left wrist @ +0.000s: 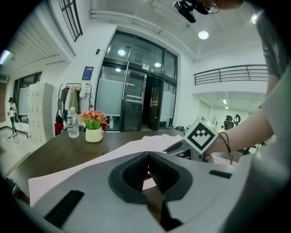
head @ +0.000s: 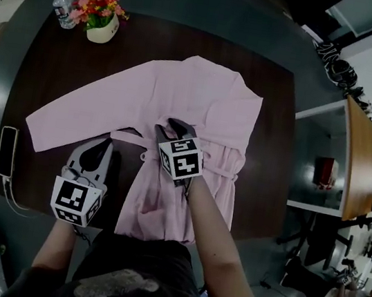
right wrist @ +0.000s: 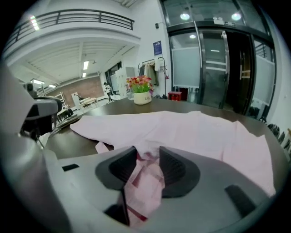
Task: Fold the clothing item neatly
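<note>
Pink robe [head: 200, 104] spread flat on dark table [head: 50, 81], one sleeve out to left; near hem hidden by person's torso. Right gripper [right wrist: 146, 157] tilted down at robe's middle, jaws part-open, pink fabric bunched loose btwn. Left gripper [left wrist: 148, 160] low over table beside robe, clenched, empty.

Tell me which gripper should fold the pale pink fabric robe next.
Right. The right gripper is over the pale pink fabric robe with cloth between its jaws; the left gripper is shut and empty beside it.
</note>
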The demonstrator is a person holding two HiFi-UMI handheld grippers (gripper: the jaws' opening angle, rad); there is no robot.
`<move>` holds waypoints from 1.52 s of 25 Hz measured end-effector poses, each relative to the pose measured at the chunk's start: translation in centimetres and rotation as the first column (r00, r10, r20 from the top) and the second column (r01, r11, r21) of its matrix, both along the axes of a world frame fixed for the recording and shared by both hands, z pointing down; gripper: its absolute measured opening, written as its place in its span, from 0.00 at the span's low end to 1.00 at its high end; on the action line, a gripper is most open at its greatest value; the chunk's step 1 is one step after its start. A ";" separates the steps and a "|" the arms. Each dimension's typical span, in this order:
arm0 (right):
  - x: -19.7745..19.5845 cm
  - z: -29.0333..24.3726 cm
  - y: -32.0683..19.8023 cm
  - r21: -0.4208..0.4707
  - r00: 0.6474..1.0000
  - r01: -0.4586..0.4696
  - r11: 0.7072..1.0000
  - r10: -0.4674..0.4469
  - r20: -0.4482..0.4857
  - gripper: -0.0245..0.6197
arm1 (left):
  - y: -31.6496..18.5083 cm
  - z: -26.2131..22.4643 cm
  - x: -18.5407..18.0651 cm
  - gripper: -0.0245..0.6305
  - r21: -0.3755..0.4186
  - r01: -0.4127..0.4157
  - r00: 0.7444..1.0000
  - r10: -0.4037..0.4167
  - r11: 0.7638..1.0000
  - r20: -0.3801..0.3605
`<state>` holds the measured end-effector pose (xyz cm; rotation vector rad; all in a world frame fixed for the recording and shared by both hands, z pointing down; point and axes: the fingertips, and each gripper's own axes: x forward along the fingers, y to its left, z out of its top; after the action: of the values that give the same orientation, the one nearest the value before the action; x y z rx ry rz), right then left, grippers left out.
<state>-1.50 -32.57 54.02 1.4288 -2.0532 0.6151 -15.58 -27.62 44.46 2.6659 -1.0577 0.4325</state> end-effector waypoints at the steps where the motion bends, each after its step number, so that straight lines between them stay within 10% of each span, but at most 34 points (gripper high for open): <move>1: -0.2 0.1 0.1 -0.002 1.000 0.020 1.000 -0.020 -0.010 0.25 | 0.0 0.1 0.1 0.05 -0.005 -0.001 1.000 0.001 1.000 0.003; 9: -0.2 -2.7 2.1 0.064 0.994 0.113 0.992 -0.113 -0.007 0.34 | 0.0 0.4 0.4 0.05 0.003 0.047 0.998 -0.047 0.999 0.046; 13: 4.0 -4.7 3.3 0.125 0.997 -0.013 0.992 0.002 0.082 0.34 | 0.8 -0.9 0.7 0.05 0.027 0.059 0.996 -0.061 0.998 0.070; 20: 9.9 -1.1 1.1 -0.059 0.970 -0.153 0.987 0.161 0.181 0.34 | 0.8 -1.5 0.5 0.05 0.040 0.119 0.989 -0.122 0.992 0.085; 24: 9.5 0.4 -0.4 -0.124 0.959 -0.201 0.972 0.221 0.179 0.32 | 0.2 -2.0 -0.2 0.05 0.054 0.140 0.986 -0.144 0.989 0.079; 26: 9.6 0.8 -0.6 -0.132 0.952 -0.260 0.956 0.277 0.130 0.05 | -0.2 -1.8 -0.9 0.05 0.055 0.137 0.987 -0.141 0.989 0.080; 32: 8.1 -3.1 -2.2 -0.057 0.885 -0.413 0.909 0.415 0.211 0.05 | -2.0 -1.0 -3.7 0.05 0.014 0.109 0.993 -0.110 0.994 0.048; 38: 0.9 -7.4 -6.2 0.076 0.942 -0.302 0.950 0.285 0.176 0.05 | -4.4 -1.0 -7.8 0.05 0.008 0.100 0.994 -0.100 0.995 0.031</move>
<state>-0.64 -38.73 46.66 1.8196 -2.0343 0.7808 -23.39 -32.04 43.50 2.6058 -1.1983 0.4532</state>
